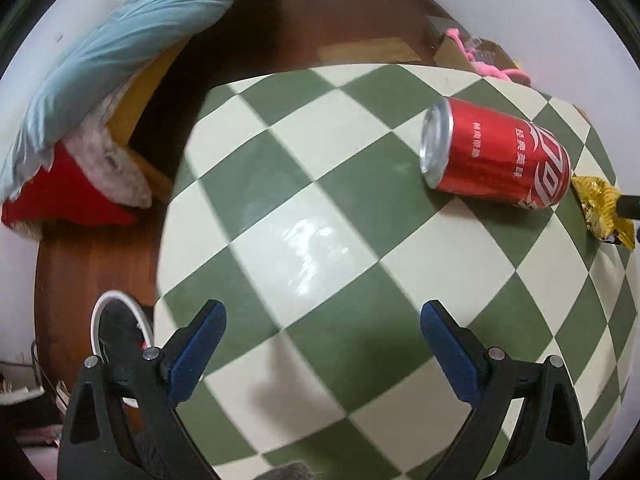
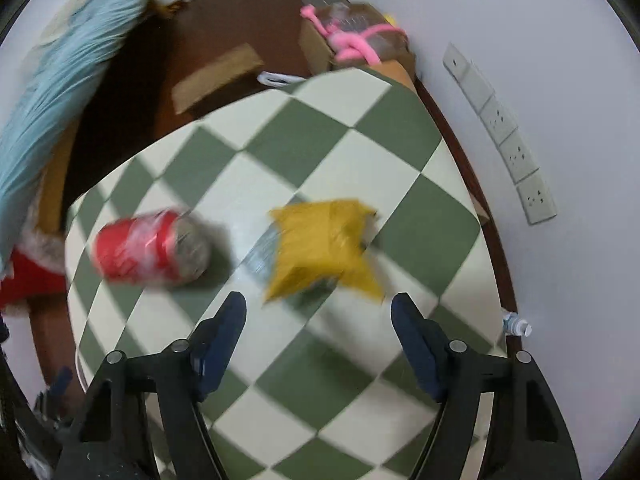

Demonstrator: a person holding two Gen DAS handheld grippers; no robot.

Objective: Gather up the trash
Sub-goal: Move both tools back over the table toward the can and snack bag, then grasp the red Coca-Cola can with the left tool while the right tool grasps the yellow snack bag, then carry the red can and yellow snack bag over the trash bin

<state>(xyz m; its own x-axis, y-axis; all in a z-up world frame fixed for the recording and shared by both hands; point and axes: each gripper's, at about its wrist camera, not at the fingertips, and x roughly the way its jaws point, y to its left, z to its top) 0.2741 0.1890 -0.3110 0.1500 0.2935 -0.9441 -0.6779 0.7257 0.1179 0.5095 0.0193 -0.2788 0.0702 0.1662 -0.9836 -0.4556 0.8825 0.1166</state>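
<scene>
A red soda can (image 1: 496, 156) lies on its side on the green-and-white checkered table (image 1: 320, 208), far right of my left gripper (image 1: 322, 316), which is open and empty above the table's near part. A crumpled yellow wrapper (image 1: 604, 210) lies just right of the can. In the right wrist view, which is motion-blurred, the wrapper (image 2: 324, 246) lies just ahead of my open, empty right gripper (image 2: 318, 312), and the can (image 2: 150, 252) lies to its left. A dark tip at the left wrist view's right edge touches the wrapper area.
A light blue pillow (image 1: 120, 48) and red fabric (image 1: 64, 196) lie on a bed at left. A cardboard box with a pink toy (image 2: 356, 40) stands beyond the table. A shoe (image 1: 116, 328) is on the wooden floor. Wall sockets (image 2: 516, 152) are at right.
</scene>
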